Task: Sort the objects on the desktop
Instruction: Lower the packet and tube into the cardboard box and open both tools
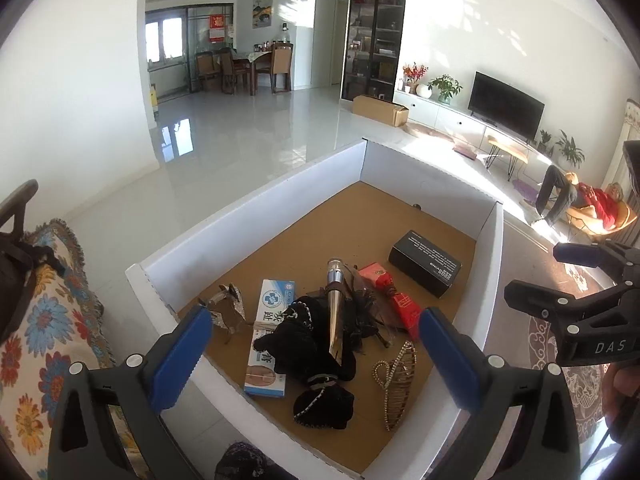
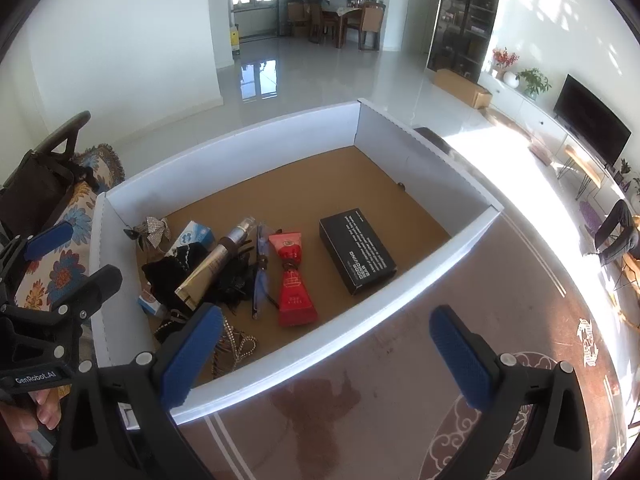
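Note:
A white open box [image 1: 248,200] [image 2: 232,136] with a brown cardboard floor holds the objects. Inside lie a black carton [image 1: 426,268] [image 2: 358,250], a red tube [image 1: 394,300] [image 2: 294,284], a silver-gold tube [image 1: 335,312] [image 2: 216,264], a blue-white medicine box [image 1: 270,344], black fabric pieces [image 1: 316,344], a gold hair claw [image 1: 396,384] and a silver bow [image 1: 230,308] [image 2: 154,230]. My left gripper [image 1: 316,320] [image 2: 88,254] hangs open over the box's near end, holding nothing. My right gripper [image 2: 325,314] [image 1: 536,270] is open and empty over the box's near wall.
A sofa with a floral cover [image 1: 48,320] [image 2: 68,240] borders the box on the left, with a dark bag [image 2: 32,188] on it. A patterned rug [image 2: 400,420] lies under the box. A person reclines in a chair [image 1: 584,200] at the far right.

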Available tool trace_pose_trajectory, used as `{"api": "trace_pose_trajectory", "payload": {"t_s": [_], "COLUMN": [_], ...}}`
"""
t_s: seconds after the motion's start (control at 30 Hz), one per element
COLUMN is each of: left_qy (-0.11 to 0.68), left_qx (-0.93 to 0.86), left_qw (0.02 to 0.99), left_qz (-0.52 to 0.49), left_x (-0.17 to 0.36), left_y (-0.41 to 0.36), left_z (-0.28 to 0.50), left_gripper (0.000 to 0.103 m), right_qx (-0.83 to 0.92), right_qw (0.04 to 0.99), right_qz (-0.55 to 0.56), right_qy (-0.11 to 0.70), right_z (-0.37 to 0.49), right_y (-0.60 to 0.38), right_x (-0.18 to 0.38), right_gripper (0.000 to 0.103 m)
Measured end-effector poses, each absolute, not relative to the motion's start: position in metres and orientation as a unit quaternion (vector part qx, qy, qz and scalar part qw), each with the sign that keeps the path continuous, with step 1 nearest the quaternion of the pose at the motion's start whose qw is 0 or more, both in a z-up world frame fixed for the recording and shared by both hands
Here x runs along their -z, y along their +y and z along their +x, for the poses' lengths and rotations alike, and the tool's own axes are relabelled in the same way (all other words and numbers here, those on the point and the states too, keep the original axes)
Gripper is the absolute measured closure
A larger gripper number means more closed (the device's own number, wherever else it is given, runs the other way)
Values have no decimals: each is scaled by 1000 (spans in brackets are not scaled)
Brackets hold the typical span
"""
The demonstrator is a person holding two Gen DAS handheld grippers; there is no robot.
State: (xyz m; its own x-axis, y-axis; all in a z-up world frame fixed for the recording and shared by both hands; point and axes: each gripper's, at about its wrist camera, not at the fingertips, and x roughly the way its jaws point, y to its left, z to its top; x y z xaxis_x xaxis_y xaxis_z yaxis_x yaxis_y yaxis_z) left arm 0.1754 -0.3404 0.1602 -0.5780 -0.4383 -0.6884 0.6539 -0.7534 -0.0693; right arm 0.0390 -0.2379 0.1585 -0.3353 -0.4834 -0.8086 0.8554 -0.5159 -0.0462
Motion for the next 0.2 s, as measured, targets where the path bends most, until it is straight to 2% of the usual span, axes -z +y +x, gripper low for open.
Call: {"api": "trace_pose_trajectory", "payload": {"t_s": [0.2], "left_qy": [152], "left_qx": [865], "left_qw": [354], "left_qz": [320], "left_x": [-164], "left_y": [-334], "left_z": [178], "left_gripper": [0], "right_qx": [779], "right_qw": [438], "right_qz": [379], "right_qy": [238], "right_z": [39], "right_y": [-244], "right_x": [-160], "right_gripper": [0]}}
